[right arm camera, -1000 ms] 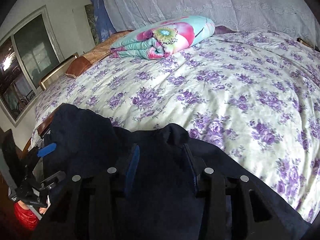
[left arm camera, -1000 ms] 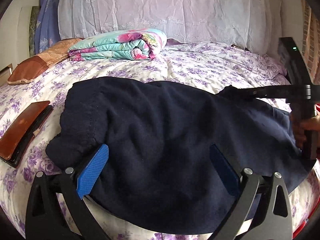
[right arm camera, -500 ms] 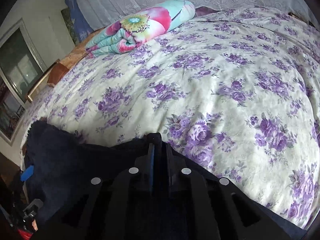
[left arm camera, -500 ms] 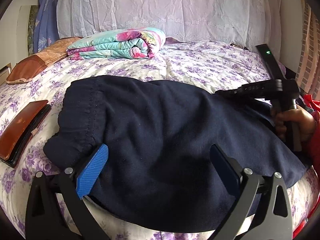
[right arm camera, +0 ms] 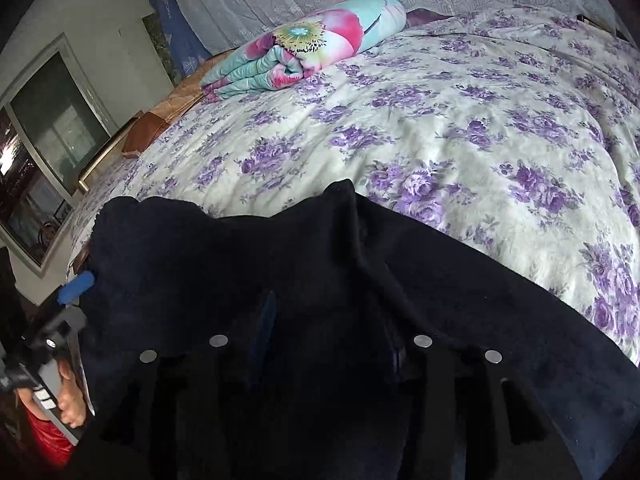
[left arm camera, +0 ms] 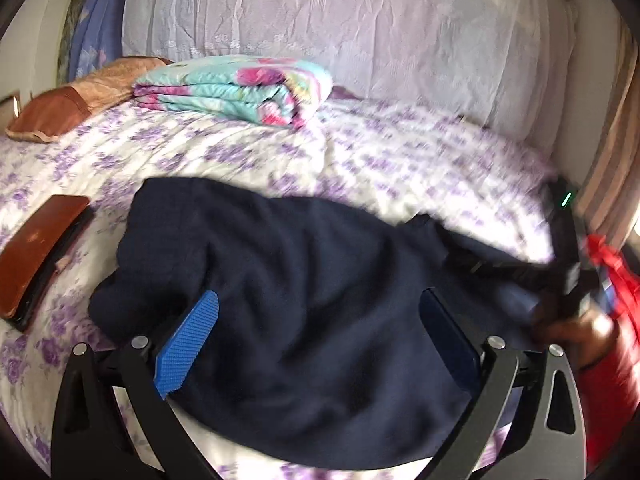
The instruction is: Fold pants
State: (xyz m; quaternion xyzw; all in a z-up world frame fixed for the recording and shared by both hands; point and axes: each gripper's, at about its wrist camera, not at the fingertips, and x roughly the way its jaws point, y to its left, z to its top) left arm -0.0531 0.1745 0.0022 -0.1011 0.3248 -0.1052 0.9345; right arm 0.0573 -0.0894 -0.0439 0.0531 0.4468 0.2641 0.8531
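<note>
Pants (left arm camera: 304, 304) lie bunched on the floral bedspread (left arm camera: 248, 160), near my edge of the bed. I've got the L gripper (left arm camera: 316, 336) spread wide, fabric between the pads, nothing pinched. R gripper (right arm camera: 328, 336) looks parted w/ dark cloth between its fingers; can't tell if it's gripping. Folded quilt (left arm camera: 236, 88) sits well apart.

Black tongs (left arm camera: 320, 344) with blue pads, silver screws; red sleeve (left arm camera: 612, 320).
</note>
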